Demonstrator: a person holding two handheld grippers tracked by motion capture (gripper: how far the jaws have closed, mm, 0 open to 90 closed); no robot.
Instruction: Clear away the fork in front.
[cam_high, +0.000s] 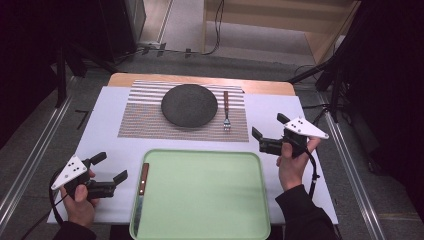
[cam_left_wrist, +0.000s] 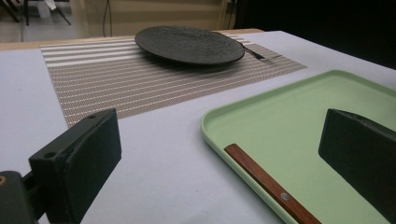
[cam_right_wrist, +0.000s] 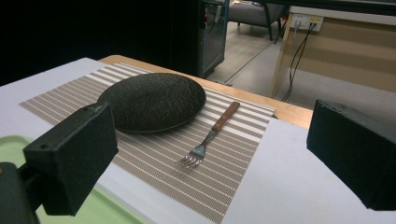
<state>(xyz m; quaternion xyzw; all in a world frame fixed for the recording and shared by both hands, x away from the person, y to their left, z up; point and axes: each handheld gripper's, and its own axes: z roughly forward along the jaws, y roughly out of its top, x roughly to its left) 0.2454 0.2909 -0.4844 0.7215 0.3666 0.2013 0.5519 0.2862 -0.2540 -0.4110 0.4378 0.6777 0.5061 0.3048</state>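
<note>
Tableware counts 1 plate (cam_high: 189, 104), 1 fork (cam_high: 226, 111), 1 knife (cam_high: 142, 191), both grippers' fingers spread, empty.

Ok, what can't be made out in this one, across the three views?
- Knife blade: too dim against the green tray rim in the high view; cut off by the bottom edge in the left gripper view.
- Fork in the left gripper view: mostly hidden behind the black plate.
- Tray's near edge: cut off at the bottom of the high view.
- Placemat near corner in the right gripper view: hidden by a jaw.
</note>
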